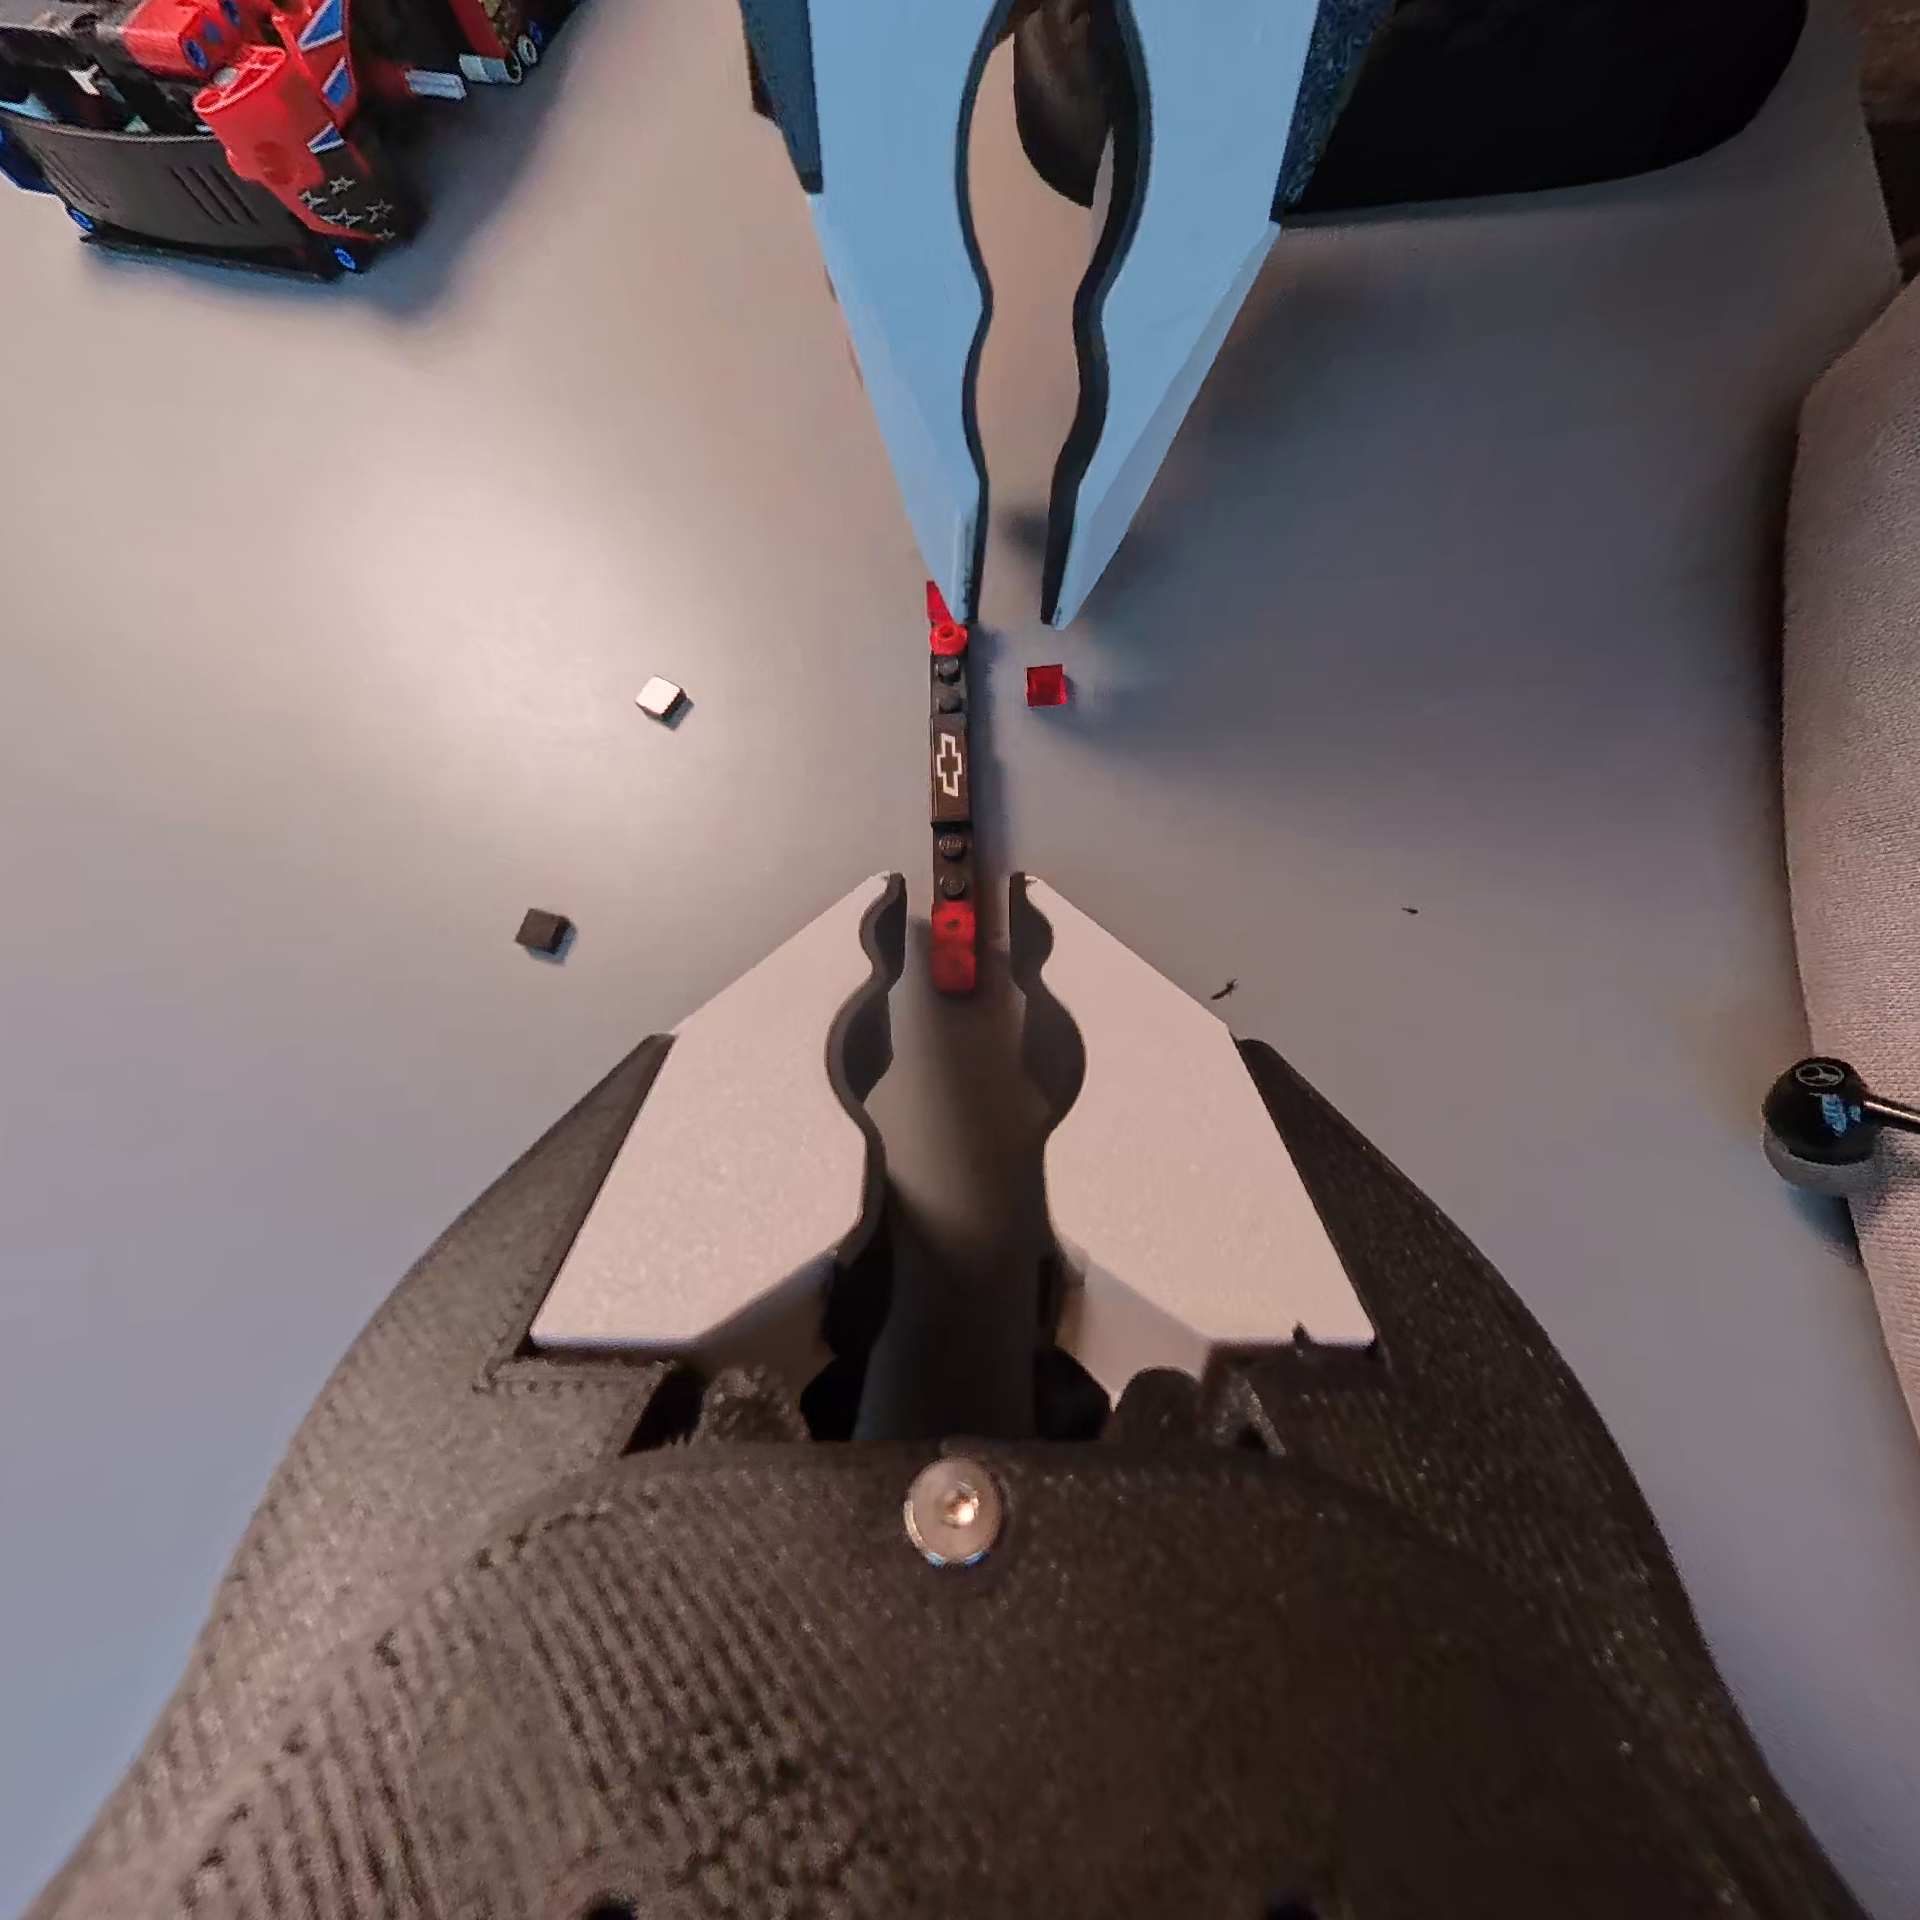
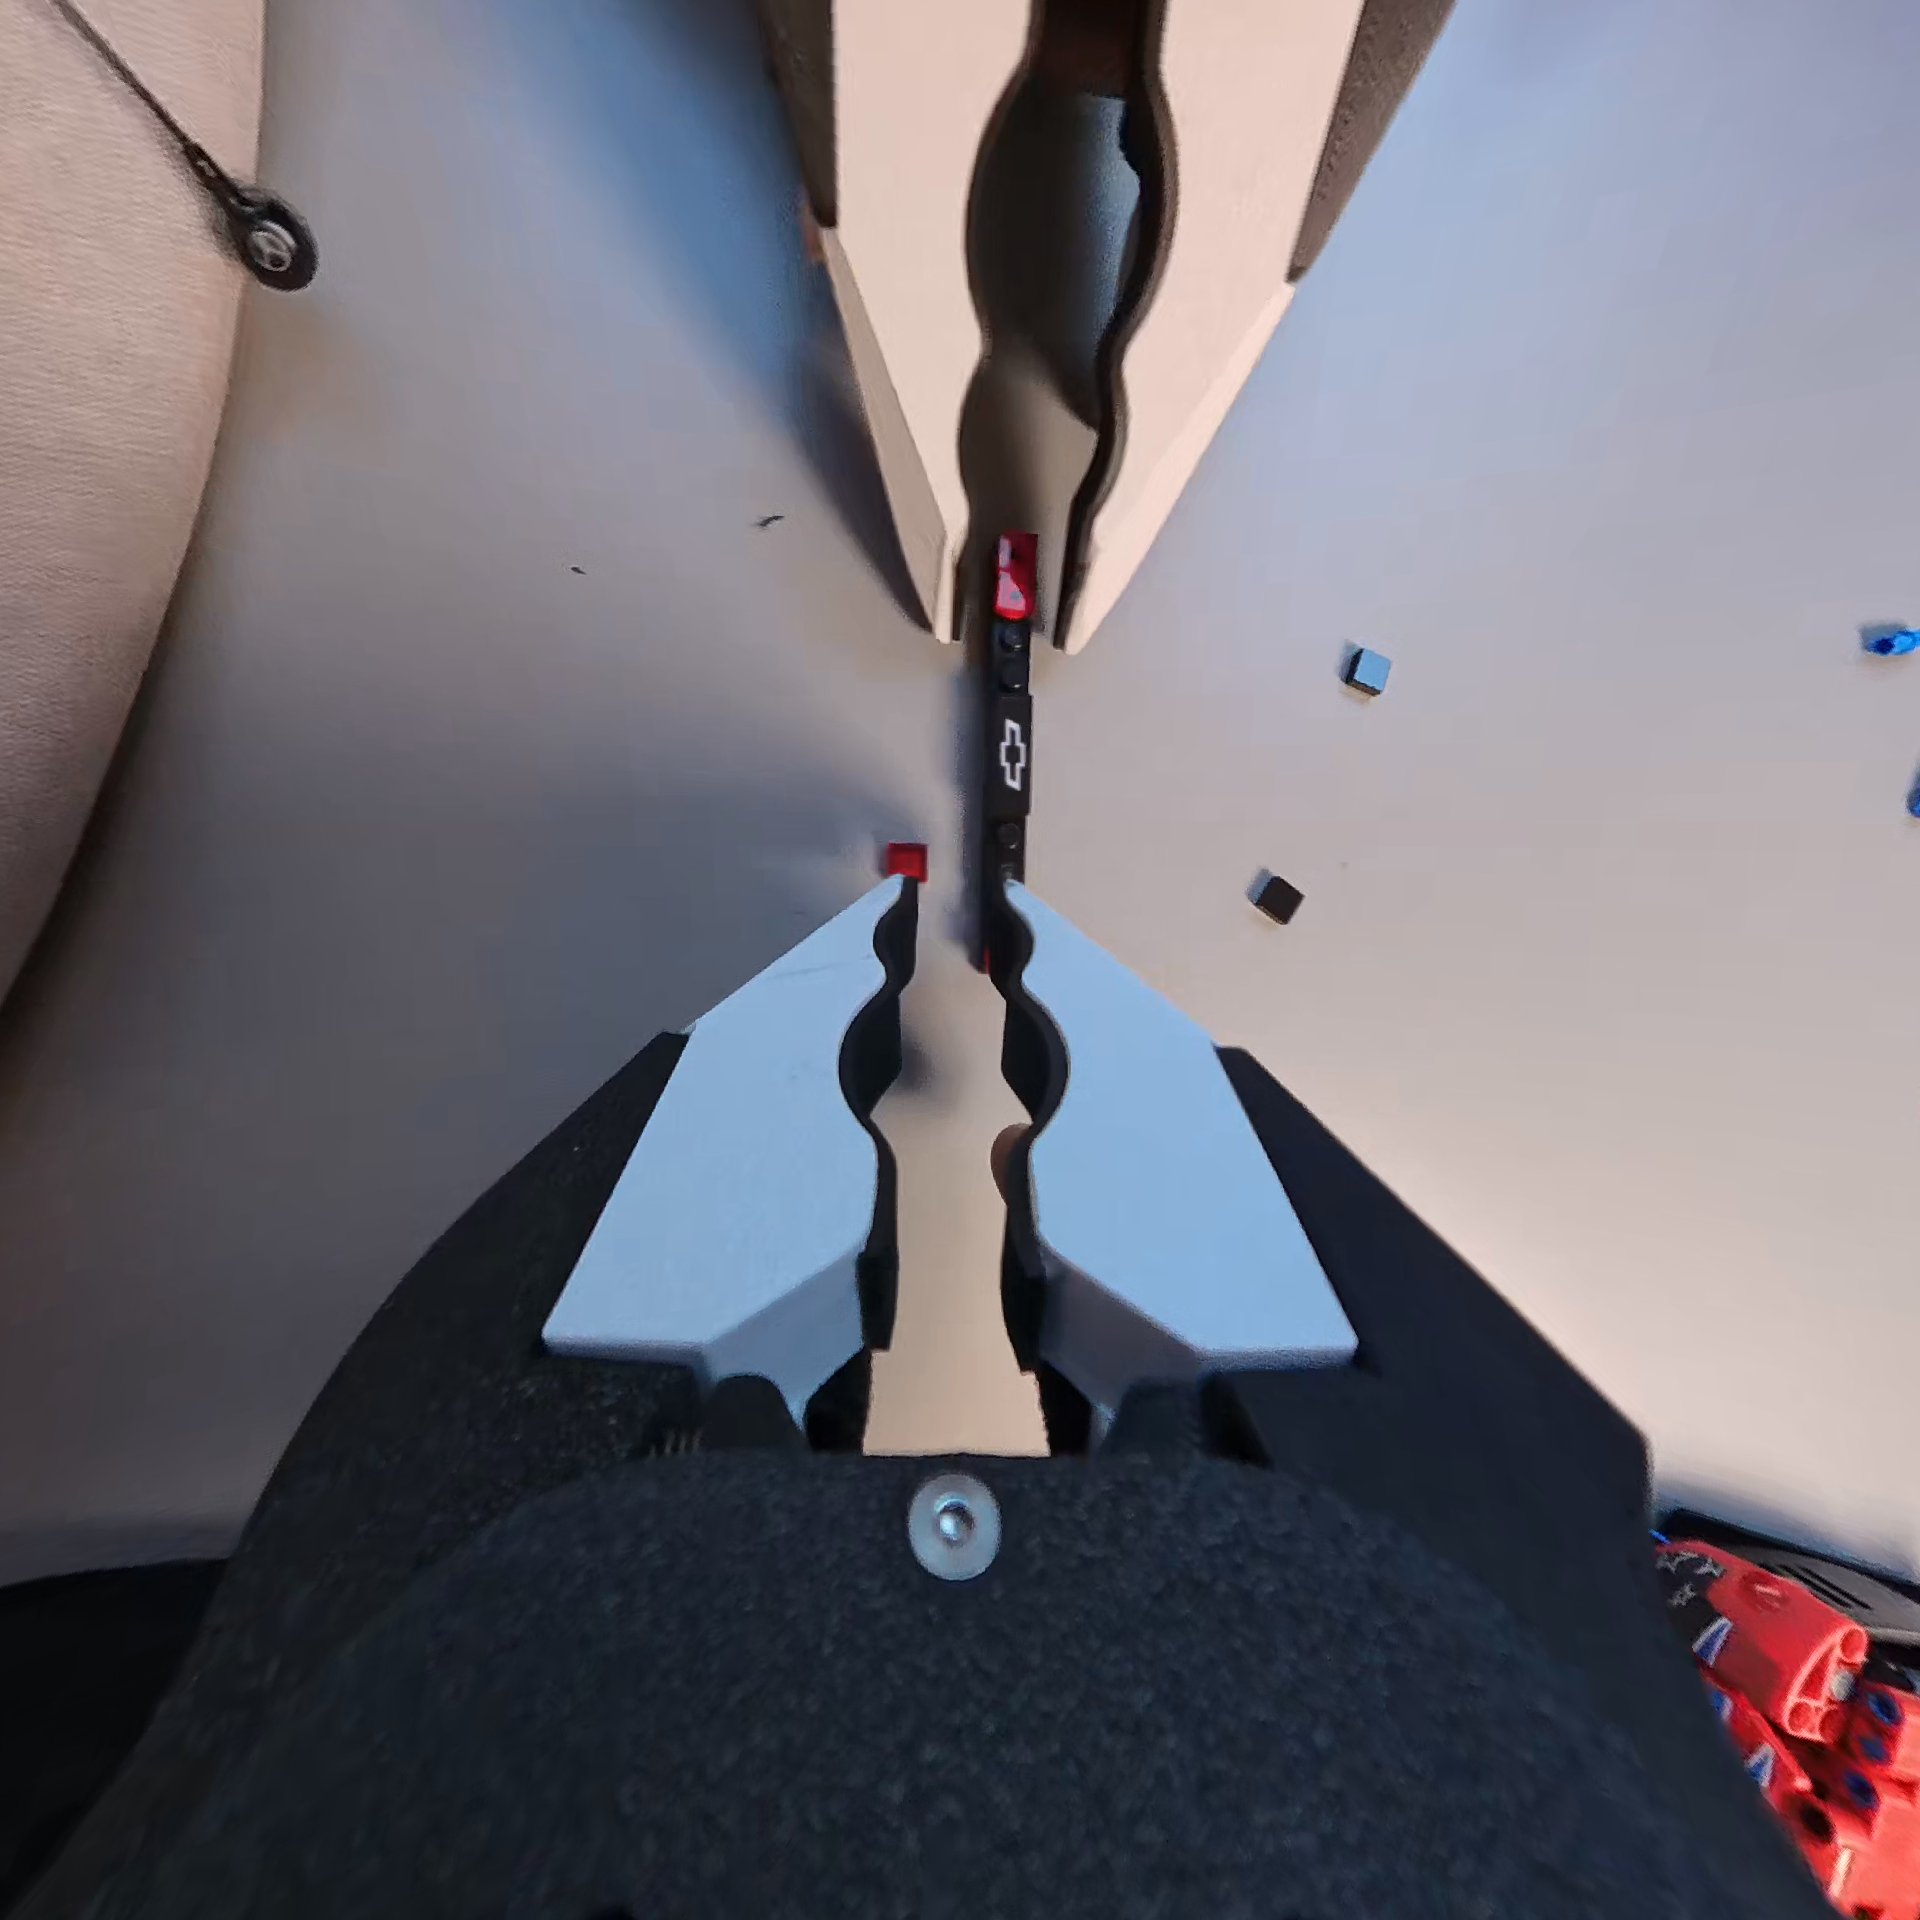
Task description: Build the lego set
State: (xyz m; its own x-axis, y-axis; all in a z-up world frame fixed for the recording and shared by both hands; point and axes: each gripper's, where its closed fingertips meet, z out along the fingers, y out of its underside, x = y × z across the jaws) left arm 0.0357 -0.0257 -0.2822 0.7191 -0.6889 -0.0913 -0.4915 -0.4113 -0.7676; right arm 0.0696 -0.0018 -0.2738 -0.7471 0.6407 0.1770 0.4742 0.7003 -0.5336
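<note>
**Two tools meet nose to nose over a black strip**

The left tool (image 1: 956, 883) points to 12 o'clock in its own view, its two grey fingers parted with a clear gap. The near red end of a long black lego strip (image 1: 951, 800) sits in that gap; whether the pads actually touch it cannot be told, and space shows on both sides. The strip runs straight away toward 12 o'clock, studs on top, a smooth black tile with a white outline emblem at its middle, and a red piece at each end.

The right tool (image 2: 956, 883) faces it from the opposite side, its fingers likewise apart and closed on nothing. In the right wrist view the strip's near end lies against the inner edge of the finger at 1 o'clock, not in the middle of the gap. At 11 o'clock from the tips, just beside the other fingertip, a small loose red piece (image 2: 906, 859) lies on the worktop (image 2: 1558, 1039).

Farther out, in the left wrist view, a small pale grey tile (image 1: 662, 697) lies at 10 o'clock from the strip and a small black tile (image 1: 544, 928) at 8 o'clock, both well apart from it. A partly built red, blue and black lego model (image 1: 229, 135) stands at the far 10 o'clock corner of the grey worktop. At 3 o'clock, by the edge, sits a small black round knob (image 1: 1818, 1117) on a cable, beside grey fabric (image 1: 1860, 727).
</note>
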